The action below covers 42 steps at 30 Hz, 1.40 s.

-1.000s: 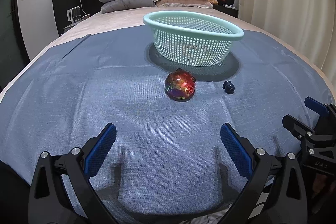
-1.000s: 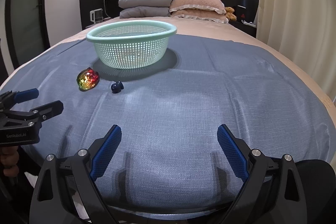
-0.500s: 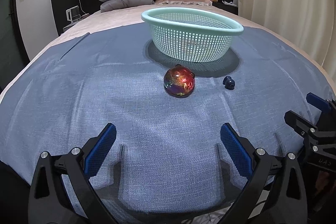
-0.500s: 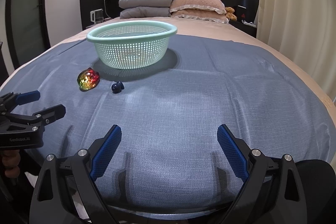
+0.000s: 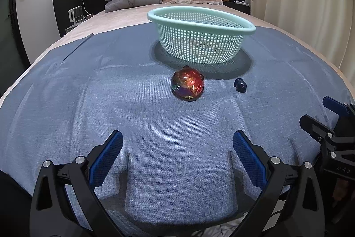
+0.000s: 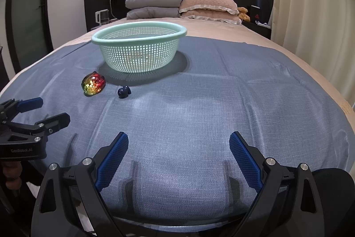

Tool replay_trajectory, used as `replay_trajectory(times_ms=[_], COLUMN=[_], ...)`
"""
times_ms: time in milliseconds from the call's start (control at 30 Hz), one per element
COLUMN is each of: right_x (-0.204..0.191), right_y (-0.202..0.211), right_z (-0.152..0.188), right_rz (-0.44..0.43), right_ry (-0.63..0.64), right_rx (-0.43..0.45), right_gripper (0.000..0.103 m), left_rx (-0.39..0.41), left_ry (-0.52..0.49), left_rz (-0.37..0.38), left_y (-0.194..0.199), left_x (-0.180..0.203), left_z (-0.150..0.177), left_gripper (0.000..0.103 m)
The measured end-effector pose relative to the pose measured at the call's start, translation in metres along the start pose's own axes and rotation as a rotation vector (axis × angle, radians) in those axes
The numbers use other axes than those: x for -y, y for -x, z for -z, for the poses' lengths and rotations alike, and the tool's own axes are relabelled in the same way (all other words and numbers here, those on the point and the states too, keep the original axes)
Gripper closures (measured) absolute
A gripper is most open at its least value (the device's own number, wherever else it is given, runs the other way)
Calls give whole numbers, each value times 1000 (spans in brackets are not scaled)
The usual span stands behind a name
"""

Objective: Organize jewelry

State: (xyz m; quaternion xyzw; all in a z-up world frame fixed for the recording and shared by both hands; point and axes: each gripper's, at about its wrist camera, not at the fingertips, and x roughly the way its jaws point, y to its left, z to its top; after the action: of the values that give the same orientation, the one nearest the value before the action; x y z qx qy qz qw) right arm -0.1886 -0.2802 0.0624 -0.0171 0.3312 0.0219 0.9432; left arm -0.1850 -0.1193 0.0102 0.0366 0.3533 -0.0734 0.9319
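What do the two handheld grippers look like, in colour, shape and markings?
Both grippers, left and right, are black frames with silver screws. Their long fingers carry blue pads with a fine grid texture. Seen from the right wrist view, the left gripper's body bears small pale lettering, too small to read surely. No cables or sleeves show.

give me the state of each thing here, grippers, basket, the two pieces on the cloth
left gripper: jaws open, empty, above the cloth
right gripper: jaws open, empty, above the cloth
basket: upright on the cloth, nothing seen inside
iridescent piece: lying on the cloth in front of the basket, untouched
dark blue piece: lying on the cloth, apart from the iridescent piece
cloth: spread over the bed
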Motion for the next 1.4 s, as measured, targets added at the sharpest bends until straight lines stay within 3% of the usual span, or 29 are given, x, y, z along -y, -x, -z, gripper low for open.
replay_trajectory(times_ms=[467, 733, 1400], right_x=[1, 1, 1], right_y=[0, 0, 0], right_z=[1, 1, 1], right_rz=[-2, -4, -5], right_ry=[5, 6, 7], right_rx=[0, 0, -3], right_gripper=[15, 15, 15], left_rx=[-12, -31, -37], left_ry=[1, 96, 65], left_rz=[5, 36, 36], left_y=[-4, -5, -3], left_x=[1, -14, -7], left_z=[0, -4, -1], left_gripper=[6, 6, 6])
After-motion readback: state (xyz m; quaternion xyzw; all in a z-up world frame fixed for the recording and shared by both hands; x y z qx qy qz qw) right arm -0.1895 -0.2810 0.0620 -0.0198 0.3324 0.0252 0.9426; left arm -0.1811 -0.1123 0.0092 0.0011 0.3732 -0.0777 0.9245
